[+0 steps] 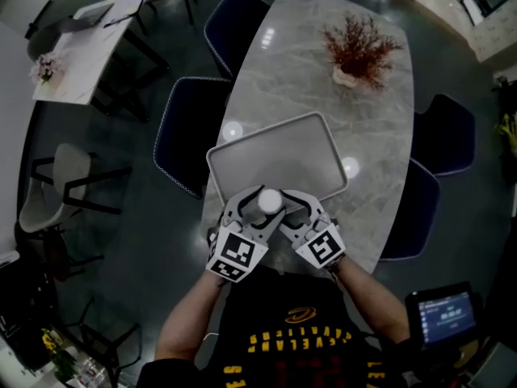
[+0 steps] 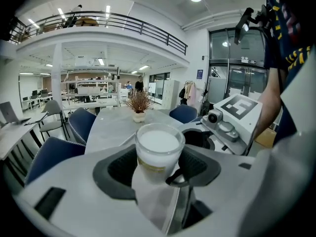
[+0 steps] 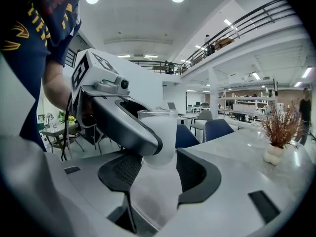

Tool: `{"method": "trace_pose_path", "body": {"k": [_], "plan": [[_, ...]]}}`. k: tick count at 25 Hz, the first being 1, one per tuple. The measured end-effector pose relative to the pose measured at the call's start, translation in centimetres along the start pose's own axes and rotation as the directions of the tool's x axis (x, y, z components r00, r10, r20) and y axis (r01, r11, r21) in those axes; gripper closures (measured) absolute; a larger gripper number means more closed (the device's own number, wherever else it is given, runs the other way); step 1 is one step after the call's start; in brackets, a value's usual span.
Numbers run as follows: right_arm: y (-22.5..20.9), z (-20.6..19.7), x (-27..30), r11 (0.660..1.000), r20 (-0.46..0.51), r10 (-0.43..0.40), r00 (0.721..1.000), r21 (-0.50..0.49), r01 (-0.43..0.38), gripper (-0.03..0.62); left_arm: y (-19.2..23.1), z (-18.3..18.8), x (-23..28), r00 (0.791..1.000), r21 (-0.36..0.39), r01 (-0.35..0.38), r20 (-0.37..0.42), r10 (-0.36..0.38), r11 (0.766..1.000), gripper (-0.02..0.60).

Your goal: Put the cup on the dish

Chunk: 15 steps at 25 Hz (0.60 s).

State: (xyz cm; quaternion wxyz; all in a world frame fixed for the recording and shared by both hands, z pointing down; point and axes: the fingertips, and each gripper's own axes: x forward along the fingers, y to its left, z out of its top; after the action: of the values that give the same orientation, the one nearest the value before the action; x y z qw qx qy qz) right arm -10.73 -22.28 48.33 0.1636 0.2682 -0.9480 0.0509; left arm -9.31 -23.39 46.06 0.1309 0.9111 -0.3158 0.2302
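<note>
A white frosted cup hangs just in front of the near rim of the grey rectangular tray, over the table's front edge. My left gripper is shut on the cup. In the left gripper view the cup fills the gap between the dark pads. My right gripper comes in from the right with its jaws open around the same cup. In the right gripper view the cup stands just past the pads, and a left gripper finger covers its left side.
The tray lies on a long marble table. A dried red plant in a small vase stands at the far end. Dark blue chairs line the left side and the right side.
</note>
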Motion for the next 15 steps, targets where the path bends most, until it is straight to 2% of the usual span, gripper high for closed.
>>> {"method": "trace_pose_path", "body": {"k": [10,15], "plan": [[-2.1,-3.7,2.3,1.000,-0.116,-0.022,0.993,-0.017,0.020,0.367,1.5,-3.0,3.6,0.999,0.067,0.029,-0.042,-0.026,0.997,0.321],[-4.2,-7.1,4.3,0.999,-0.159,-0.031,0.987,-0.014,0.029,0.367,3.3,-5.4,7.0,0.998,0.053,0.034,-0.055,-0.031,0.998,0.321]]}}
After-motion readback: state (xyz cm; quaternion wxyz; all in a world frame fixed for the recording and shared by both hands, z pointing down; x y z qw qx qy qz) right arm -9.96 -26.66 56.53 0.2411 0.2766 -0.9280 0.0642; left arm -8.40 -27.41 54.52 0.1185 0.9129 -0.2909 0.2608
